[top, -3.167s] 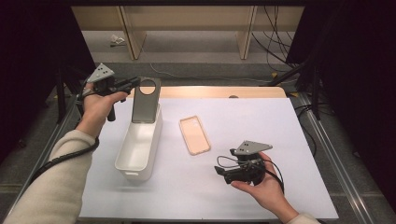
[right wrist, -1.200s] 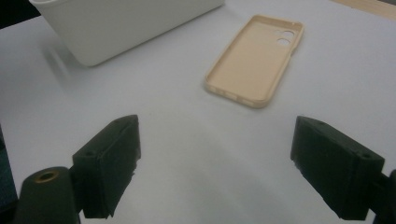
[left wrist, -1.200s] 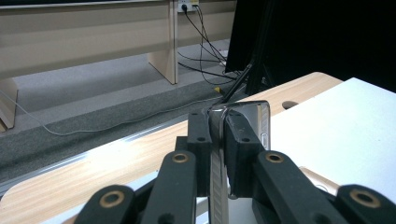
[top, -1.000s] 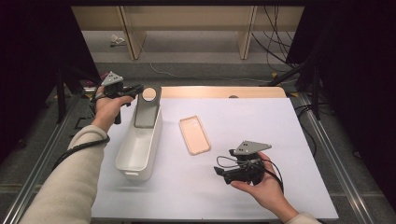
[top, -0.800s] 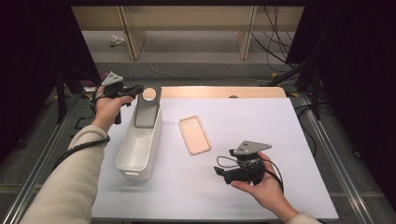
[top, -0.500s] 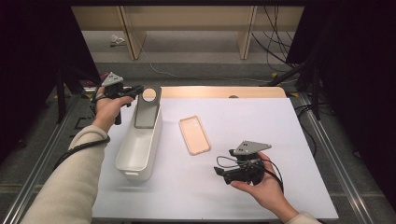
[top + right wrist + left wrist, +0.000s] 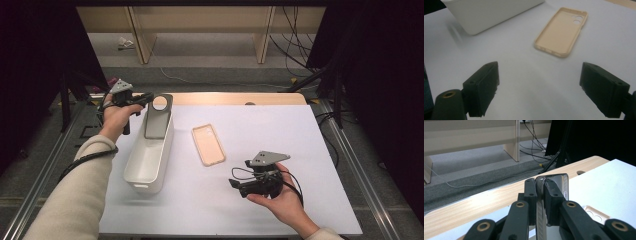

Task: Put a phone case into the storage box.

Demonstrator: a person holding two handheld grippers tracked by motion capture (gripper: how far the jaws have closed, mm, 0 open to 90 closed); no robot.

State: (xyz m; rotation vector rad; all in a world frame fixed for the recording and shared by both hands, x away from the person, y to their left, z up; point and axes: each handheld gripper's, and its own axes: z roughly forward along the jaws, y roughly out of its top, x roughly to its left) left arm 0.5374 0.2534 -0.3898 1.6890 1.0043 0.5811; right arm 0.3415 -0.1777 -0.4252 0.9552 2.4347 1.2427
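The left gripper (image 7: 145,98) clamped the phone (image 7: 158,117) over the white bin's (image 7: 145,165) far end, unreleased; the right gripper (image 7: 235,184) waited open near the beige case (image 7: 209,145).

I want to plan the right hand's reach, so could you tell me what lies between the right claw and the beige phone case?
Nothing: the stretch of white table between the open right claw and the phone case is bare, clearest in the right gripper view.
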